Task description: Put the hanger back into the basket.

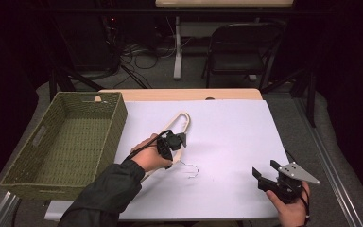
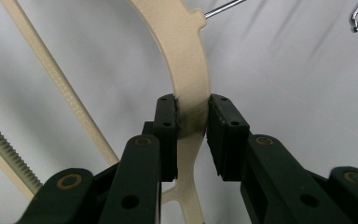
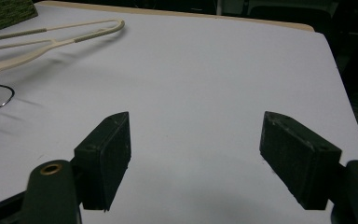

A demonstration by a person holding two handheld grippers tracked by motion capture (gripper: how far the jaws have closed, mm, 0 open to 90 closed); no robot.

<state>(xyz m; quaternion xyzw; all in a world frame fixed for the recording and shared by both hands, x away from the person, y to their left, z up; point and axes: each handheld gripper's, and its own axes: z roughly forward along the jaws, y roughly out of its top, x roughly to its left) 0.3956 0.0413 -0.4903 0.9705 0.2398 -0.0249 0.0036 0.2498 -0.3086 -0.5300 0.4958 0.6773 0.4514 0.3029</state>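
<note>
The left gripper (image 1: 174, 141) clamps the curved arm of a cream plastic coat hanger (image 2: 186, 56) lying mid-table on the white sheet (image 1: 236, 137), seemingly to carry it to the woven basket (image 1: 33, 165) at left, while the right gripper (image 1: 270, 174) waits spread and empty at the near right.

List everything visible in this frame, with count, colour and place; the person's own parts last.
Hanger: one, cream plastic with a metal hook, on the white sheet left of centre.
Basket: one, green woven, on the table's left side.
White sheet: one, covering most of the tabletop.
Table: one, light wood, edge showing at the far side.
Folding chair: one, black, beyond the table.
Left gripper: one, black, jaws shut on the hanger's curved shoulder.
Right gripper: one, black, jaws open, near right of the sheet.
</note>
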